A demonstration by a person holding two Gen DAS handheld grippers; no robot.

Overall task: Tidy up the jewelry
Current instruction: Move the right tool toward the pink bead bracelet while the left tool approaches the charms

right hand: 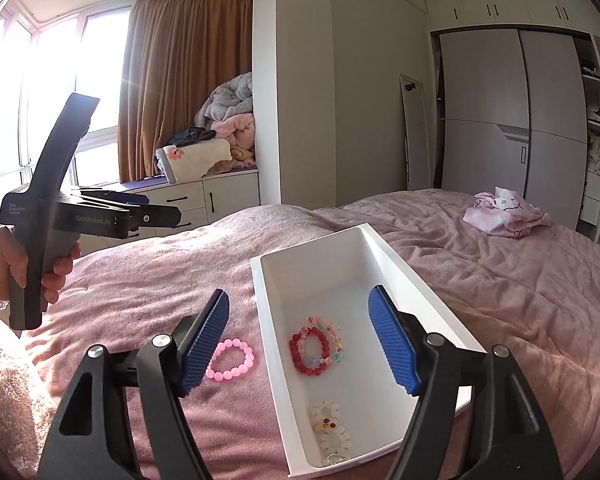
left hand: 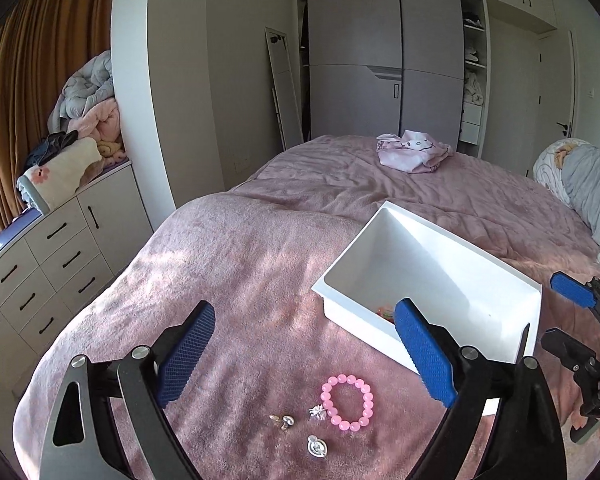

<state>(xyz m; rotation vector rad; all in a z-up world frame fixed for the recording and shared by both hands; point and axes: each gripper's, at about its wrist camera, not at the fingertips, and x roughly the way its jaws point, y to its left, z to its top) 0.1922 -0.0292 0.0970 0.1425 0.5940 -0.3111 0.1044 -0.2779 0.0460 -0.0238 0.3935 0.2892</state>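
Observation:
A pink bead bracelet point(left hand: 342, 379) lies on the pink bedspread with small silver pieces point(left hand: 317, 446) beside it, just below my left gripper point(left hand: 306, 354). That gripper is open and empty. A white tray point(left hand: 420, 260) sits to its right on the bed. In the right wrist view the tray point(right hand: 268, 320) holds a red bead bracelet point(right hand: 296, 354), a multicoloured one point(right hand: 336, 344) and a white bead one point(right hand: 332, 428). My right gripper point(right hand: 298, 340) hangs open over the tray, holding nothing. The pink bracelet point(right hand: 224, 346) lies left of the tray. A hand point(right hand: 56, 272) holds the left gripper point(right hand: 160, 208) at the left.
A folded pink printed cloth point(left hand: 414, 152) lies far across the bed. A white dresser point(left hand: 60, 240) piled with bedding stands to the left by brown curtains. A rolled duvet point(left hand: 580, 184) lies at the bed's right side. A wardrobe point(left hand: 380, 60) and a leaning mirror stand at the back.

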